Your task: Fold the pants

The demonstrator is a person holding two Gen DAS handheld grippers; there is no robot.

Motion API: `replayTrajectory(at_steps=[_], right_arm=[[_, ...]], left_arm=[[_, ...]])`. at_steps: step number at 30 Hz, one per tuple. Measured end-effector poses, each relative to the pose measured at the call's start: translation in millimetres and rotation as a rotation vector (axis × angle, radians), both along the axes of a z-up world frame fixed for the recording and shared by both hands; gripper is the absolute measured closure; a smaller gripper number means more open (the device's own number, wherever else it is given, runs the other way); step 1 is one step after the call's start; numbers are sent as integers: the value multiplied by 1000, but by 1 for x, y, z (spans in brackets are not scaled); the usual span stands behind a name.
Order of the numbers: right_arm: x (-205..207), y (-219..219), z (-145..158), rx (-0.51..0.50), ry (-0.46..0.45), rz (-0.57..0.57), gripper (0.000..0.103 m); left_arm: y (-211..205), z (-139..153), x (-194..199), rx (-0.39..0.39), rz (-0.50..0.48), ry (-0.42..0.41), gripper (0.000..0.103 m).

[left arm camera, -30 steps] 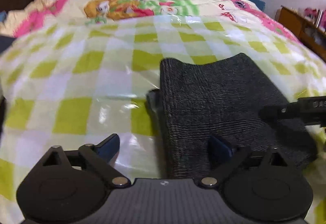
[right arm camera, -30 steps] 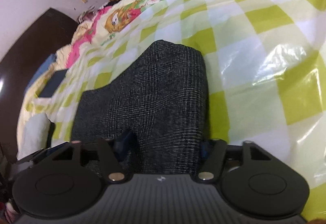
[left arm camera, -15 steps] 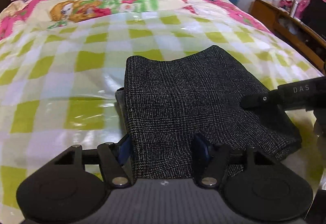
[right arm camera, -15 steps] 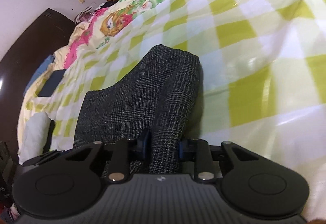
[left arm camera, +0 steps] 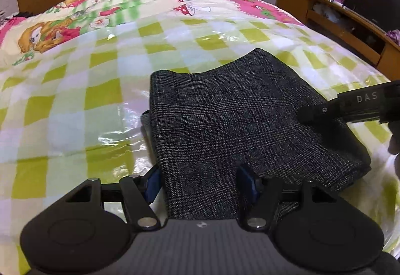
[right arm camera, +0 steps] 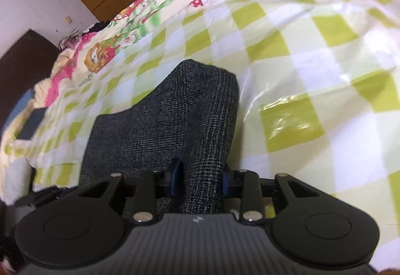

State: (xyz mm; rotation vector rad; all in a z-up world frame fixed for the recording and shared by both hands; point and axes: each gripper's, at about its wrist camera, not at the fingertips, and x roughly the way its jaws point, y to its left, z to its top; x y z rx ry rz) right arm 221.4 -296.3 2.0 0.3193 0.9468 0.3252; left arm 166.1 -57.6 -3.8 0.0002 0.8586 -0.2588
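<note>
The folded pants (left arm camera: 237, 120) lie on the bed (left arm camera: 75, 90). The left gripper (left arm camera: 200, 181) clamps their near edge half-open. The right gripper (right arm camera: 200, 180), jaws narrow and just reopening slightly, pinches a fold whose near end its body hides.

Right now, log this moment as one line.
pants: folded on checked cover | left gripper: on near edge | right gripper: on fold, just reopened slightly

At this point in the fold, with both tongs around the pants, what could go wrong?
1. The left tongs grip a thick wad of the pants at their left edge; layers may slip out.
2. The right tongs, which have just opened a little, pinch only a narrow ridge; it may drop.
3. The glossy checked sheet may let the stack slide.
</note>
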Motion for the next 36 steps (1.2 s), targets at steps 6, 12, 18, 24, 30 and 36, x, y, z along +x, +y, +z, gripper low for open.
replayTrajectory(at_steps=[6, 12, 18, 24, 30, 36], right_arm=[[-44, 7, 34, -73, -153, -63, 65], [-77, 38, 13, -84, -73, -27, 60], [-100, 48, 37, -54, -122, -58, 60], [-139, 68, 44, -102, -165, -64, 59], [-175, 70, 32, -61, -154, -84, 59], [-185, 67, 20, -52, -135, -107, 59]], left_arm=[[18, 9, -24, 85, 71, -21, 27], [27, 18, -48, 104, 112, -33, 27], [29, 25, -76, 85, 114, -43, 27], [15, 26, -93, 59, 85, -48, 26], [10, 22, -106, 55, 80, -40, 23], [4, 13, -117, 71, 68, -24, 19]])
